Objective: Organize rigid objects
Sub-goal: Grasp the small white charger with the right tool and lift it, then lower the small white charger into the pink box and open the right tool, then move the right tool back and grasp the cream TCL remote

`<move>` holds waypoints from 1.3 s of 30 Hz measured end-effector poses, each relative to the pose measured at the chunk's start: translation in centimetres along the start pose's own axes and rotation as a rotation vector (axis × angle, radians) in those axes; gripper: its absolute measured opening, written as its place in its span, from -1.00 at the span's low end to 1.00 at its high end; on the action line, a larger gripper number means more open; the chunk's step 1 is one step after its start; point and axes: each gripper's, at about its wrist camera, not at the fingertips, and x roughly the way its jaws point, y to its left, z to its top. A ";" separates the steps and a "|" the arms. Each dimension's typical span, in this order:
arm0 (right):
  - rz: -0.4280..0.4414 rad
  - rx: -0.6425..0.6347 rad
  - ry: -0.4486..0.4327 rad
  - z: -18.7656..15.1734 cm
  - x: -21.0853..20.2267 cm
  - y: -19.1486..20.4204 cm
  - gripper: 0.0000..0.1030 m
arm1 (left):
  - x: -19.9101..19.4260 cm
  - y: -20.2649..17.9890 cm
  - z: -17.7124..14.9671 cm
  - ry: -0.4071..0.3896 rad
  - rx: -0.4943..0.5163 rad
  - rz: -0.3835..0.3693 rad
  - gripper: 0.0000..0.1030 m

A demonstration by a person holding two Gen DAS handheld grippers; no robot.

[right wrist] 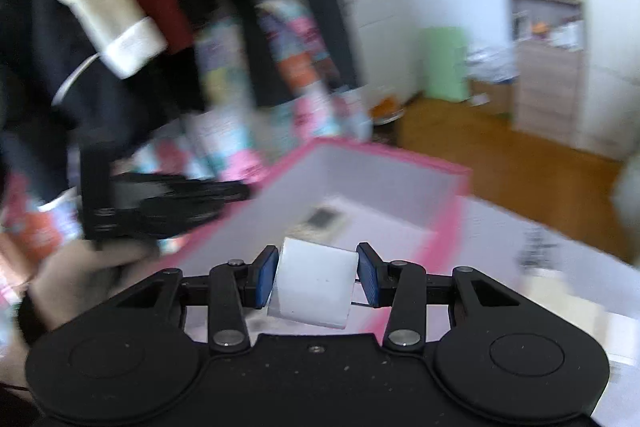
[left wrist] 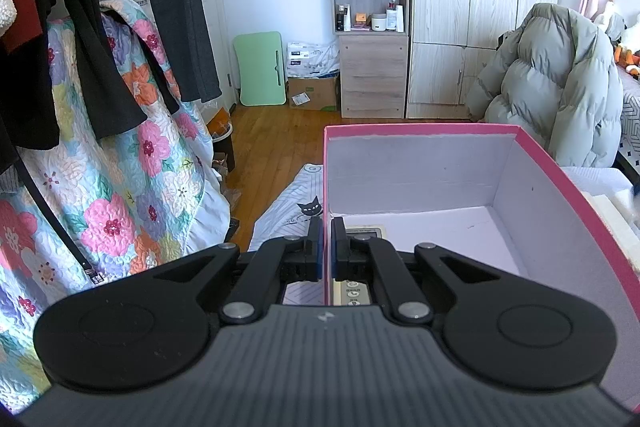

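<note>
The right gripper (right wrist: pixel 318 277) carries a short white cylinder, smooth and plastic-looking (right wrist: pixel 314 285), with its blue pads pressed on the two flat ends; it hangs just short of the near pink rim of the pink cardboard box with the pale lining (right wrist: pixel 384 163), not yet over the floor of it; the view is smeared by motion, so finer detail of the cylinder cannot be told. Judged by its look, the cylinder is light and stiff, with a slick curved skin that would roll or slide from a loose pinch; taking it across the flat ends, as here, seems the safer hold, since the pads then bear on level faces.

The left gripper (left wrist: pixel 327 245) is closed on the left wall of the same box, one finger outside and one inside, apparently to steady it; thin card of that kind will likely flex if pulled hard.

Inside the box lies a beige remote control with a small screen and round buttons (left wrist: pixel 366 229), flat on the floor by the left wall; it looks rigid and light, best taken across its narrow sides.

Counted: one box; one cylinder; one remote control; two grippers.
</note>
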 end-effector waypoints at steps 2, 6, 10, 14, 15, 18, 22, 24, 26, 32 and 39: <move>0.028 -0.032 0.062 0.5 2.2 1.3 -0.07 | 0.0 0.1 0.1 0.000 -0.005 -0.003 -0.95; -0.043 -0.118 0.200 0.0 7.4 3.0 -0.08 | -0.1 0.3 0.3 -0.001 -0.007 -0.007 -0.95; -0.069 -0.165 0.350 -0.6 11.3 3.3 -0.08 | -0.1 0.4 0.3 -0.002 -0.015 -0.014 -0.95; -0.151 -0.212 0.452 -1.0 13.2 3.0 -0.07 | 0.0 0.8 0.3 -0.003 -0.032 -0.025 -0.95; -0.167 -0.206 0.448 -1.0 13.2 2.9 0.00 | 0.0 1.0 0.2 -0.004 -0.035 -0.028 -0.95; -0.167 -0.181 0.405 -0.3 12.0 2.4 0.13 | 0.0 1.0 0.1 -0.005 -0.041 -0.032 -0.95; -0.129 -0.071 0.252 1.1 7.4 1.3 0.24 | 0.1 1.0 0.0 -0.004 -0.033 -0.025 -0.95; -0.125 -0.042 0.171 1.2 4.1 0.3 0.38 | 0.1 1.0 -0.1 -0.004 -0.031 -0.023 -0.94; -0.111 -0.018 0.139 1.2 1.7 -1.0 0.50 | 0.1 1.0 -0.1 0.000 -0.036 -0.026 -0.94; -0.160 0.137 0.096 -0.9 -4.3 -7.7 0.51 | 0.2 1.3 -0.1 0.001 -0.063 -0.043 -0.94; -0.318 0.218 0.147 -5.8 -4.8 -14.2 0.37 | 0.4 0.7 0.0 0.013 -0.012 -0.002 -0.95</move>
